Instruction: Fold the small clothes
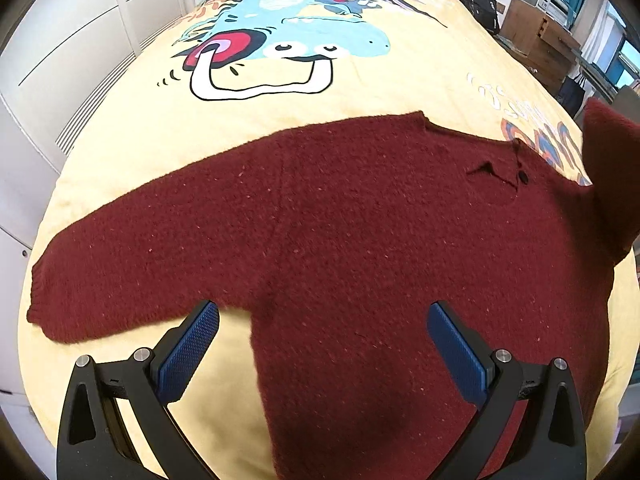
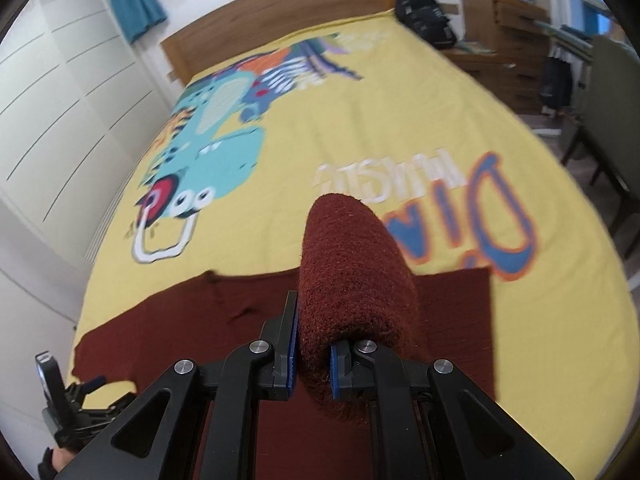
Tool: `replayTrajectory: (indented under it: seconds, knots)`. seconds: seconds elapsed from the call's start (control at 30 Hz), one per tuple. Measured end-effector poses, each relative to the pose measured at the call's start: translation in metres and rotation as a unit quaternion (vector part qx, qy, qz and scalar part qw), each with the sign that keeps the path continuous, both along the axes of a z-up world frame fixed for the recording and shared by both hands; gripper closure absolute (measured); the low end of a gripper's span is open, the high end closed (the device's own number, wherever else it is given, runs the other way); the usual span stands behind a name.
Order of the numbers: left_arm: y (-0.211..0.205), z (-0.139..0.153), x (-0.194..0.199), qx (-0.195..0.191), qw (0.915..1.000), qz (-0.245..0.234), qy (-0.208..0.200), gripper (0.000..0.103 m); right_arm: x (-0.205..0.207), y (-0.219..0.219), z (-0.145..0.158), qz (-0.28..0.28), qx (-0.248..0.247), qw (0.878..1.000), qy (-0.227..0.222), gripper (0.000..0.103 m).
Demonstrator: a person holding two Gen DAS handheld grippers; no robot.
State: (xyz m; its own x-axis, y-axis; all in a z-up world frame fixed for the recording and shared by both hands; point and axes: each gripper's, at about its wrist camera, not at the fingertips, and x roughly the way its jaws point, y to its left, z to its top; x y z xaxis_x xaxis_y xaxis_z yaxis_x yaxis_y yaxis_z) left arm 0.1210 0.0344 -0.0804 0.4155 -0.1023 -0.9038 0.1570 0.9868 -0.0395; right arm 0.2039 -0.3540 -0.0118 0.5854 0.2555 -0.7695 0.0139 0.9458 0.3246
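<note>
maroon sweater (image 1: 340, 220) lying mostly flat on yellow bed (image 1: 360, 96), folding barely starting: right claw (image 2: 312, 364) clamping and lifting one sleeve (image 2: 352, 272), left claw (image 1: 324, 344) hovering apart.

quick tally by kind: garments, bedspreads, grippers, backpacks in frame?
Garments: 1, dark red sweater, one sleeve lifted
Bedspreads: 1, yellow bedspread
Grippers: 2, left gripper open above the sweater, right gripper shut on the sleeve
Backpacks: 1, black backpack by the headboard
Total: 5
</note>
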Motion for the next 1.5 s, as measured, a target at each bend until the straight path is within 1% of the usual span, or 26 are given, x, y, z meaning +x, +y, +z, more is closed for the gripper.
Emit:
replayTrajectory:
  seconds: [0.07, 0.17, 0.3, 0.33, 0.47, 0.57, 0.67, 0.83, 0.93, 1.0, 1.03, 1.07, 1.1, 1.13, 1.23, 1.3, 1.4, 1.43, 1.5]
  knots:
    - [0.004, -0.002, 0.002, -0.001, 1.0, 0.002, 0.002, 0.001, 0.004, 0.02, -0.007, 0.013, 0.005, 1.0, 0.009, 0.091]
    - [0.011, -0.007, 0.002, 0.0, 0.9999, 0.007, 0.007, 0.001, 0.008, 0.055, -0.028, 0.039, 0.0, 0.999, 0.033, 0.091]
    - [0.014, -0.012, -0.001, 0.019, 0.9998, 0.008, 0.005, 0.001, 0.006, 0.088, -0.07, 0.068, -0.004, 0.994, 0.083, 0.091]
    - [0.014, -0.013, -0.001, 0.018, 0.9998, 0.007, 0.006, 0.001, 0.005, 0.096, -0.082, 0.074, -0.006, 0.993, 0.097, 0.091]
    - [0.015, -0.02, 0.0, 0.019, 0.9996, 0.005, 0.018, 0.001, -0.002, 0.117, -0.119, 0.086, -0.007, 0.988, 0.129, 0.091]
    - [0.015, -0.022, -0.001, 0.027, 0.9994, 0.004, 0.02, 0.001, -0.009, 0.127, -0.139, 0.091, -0.009, 0.985, 0.146, 0.09]
    - [0.018, -0.022, -0.002, 0.025, 0.9994, 0.003, 0.023, 0.001, -0.011, 0.139, -0.157, 0.102, -0.024, 0.981, 0.162, 0.089]
    - [0.023, -0.02, -0.004, 0.025, 0.9995, 0.006, 0.02, 0.001, -0.013, 0.14, -0.166, 0.093, -0.033, 0.983, 0.155, 0.088]
    - [0.025, -0.02, -0.006, 0.023, 0.9995, 0.008, 0.021, 0.001, -0.014, 0.142, -0.168, 0.094, -0.046, 0.982, 0.154, 0.085]
    - [0.025, -0.022, -0.006, 0.022, 0.9994, 0.009, 0.025, 0.001, -0.014, 0.143, -0.168, 0.094, -0.048, 0.982, 0.154, 0.078]
    - [0.025, -0.022, -0.007, 0.023, 0.9993, 0.008, 0.027, 0.001, -0.014, 0.143, -0.167, 0.095, -0.045, 0.983, 0.15, 0.065]
    - [0.025, -0.023, -0.007, 0.026, 0.9992, 0.007, 0.028, 0.001, -0.014, 0.143, -0.165, 0.097, -0.043, 0.983, 0.147, 0.044]
    - [0.024, -0.023, -0.008, 0.027, 0.9992, 0.004, 0.029, 0.001, -0.016, 0.144, -0.162, 0.102, -0.043, 0.983, 0.144, 0.033]
    - [0.024, -0.023, -0.009, 0.029, 0.9991, 0.002, 0.03, 0.001, -0.017, 0.145, -0.159, 0.107, -0.049, 0.983, 0.142, 0.02]
    - [0.025, -0.024, -0.01, 0.031, 0.9991, 0.001, 0.03, 0.001, -0.027, 0.144, -0.146, 0.117, -0.078, 0.982, 0.129, 0.019]
    - [0.025, -0.024, -0.01, 0.031, 0.999, 0.003, 0.032, 0.001, -0.036, 0.135, -0.139, 0.115, -0.081, 0.982, 0.129, 0.017]
    - [0.022, -0.024, -0.009, 0.035, 0.9988, 0.003, 0.035, 0.001, -0.051, 0.113, -0.133, 0.108, -0.081, 0.983, 0.126, 0.003]
    - [0.021, -0.024, -0.01, 0.038, 0.9987, 0.002, 0.034, 0.001, -0.058, 0.105, -0.132, 0.103, -0.085, 0.983, 0.124, 0.0]
    - [0.016, -0.023, -0.01, 0.041, 0.9987, -0.001, 0.03, 0.001, -0.069, 0.085, -0.131, 0.094, -0.092, 0.984, 0.12, 0.0]
